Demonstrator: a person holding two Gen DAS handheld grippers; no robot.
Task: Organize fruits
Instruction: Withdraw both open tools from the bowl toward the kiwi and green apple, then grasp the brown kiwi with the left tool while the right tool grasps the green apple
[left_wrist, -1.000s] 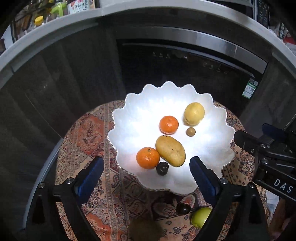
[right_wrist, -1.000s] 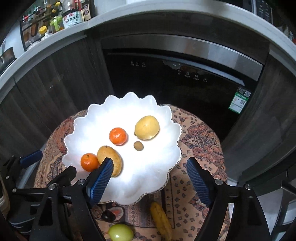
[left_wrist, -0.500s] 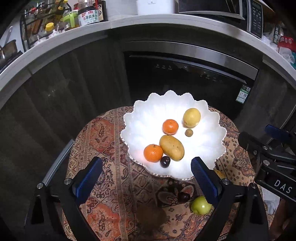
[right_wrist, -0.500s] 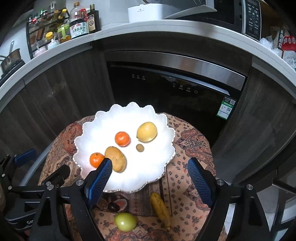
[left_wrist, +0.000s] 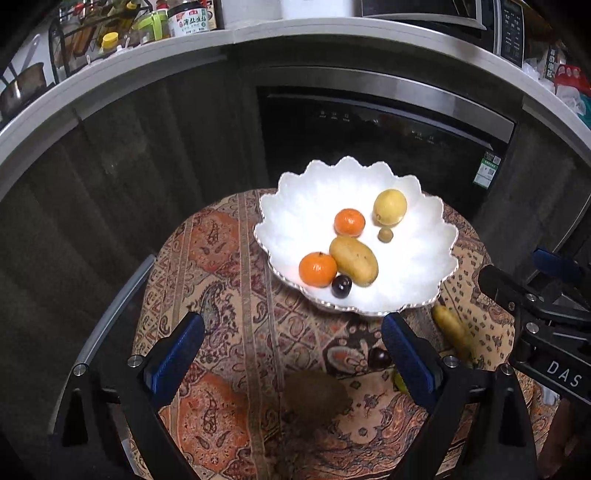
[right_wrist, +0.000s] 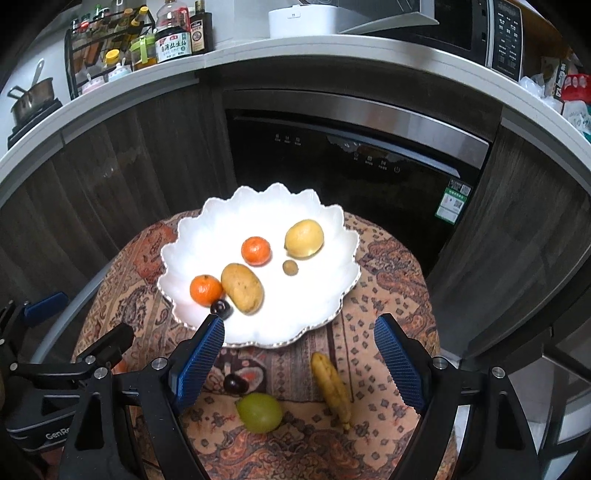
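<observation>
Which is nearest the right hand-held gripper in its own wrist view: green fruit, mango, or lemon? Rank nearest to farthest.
Measured from the right hand-held gripper:
1. Green fruit, on the cloth below the gripper, left of centre.
2. Mango, in the near-left part of the white plate.
3. Lemon, toward the plate's far side.

My finger pads are ribbed blue rubber on matt black plastic arms. The bowl looks like glossy white glass with a silvery rim. Under it lies a woven patterned cloth, matt and soft. The kiwi is dull and fuzzy; the cherry shines. The cabinet doors are dark matt wood, the dishwasher brushed metal over glossy black.
</observation>
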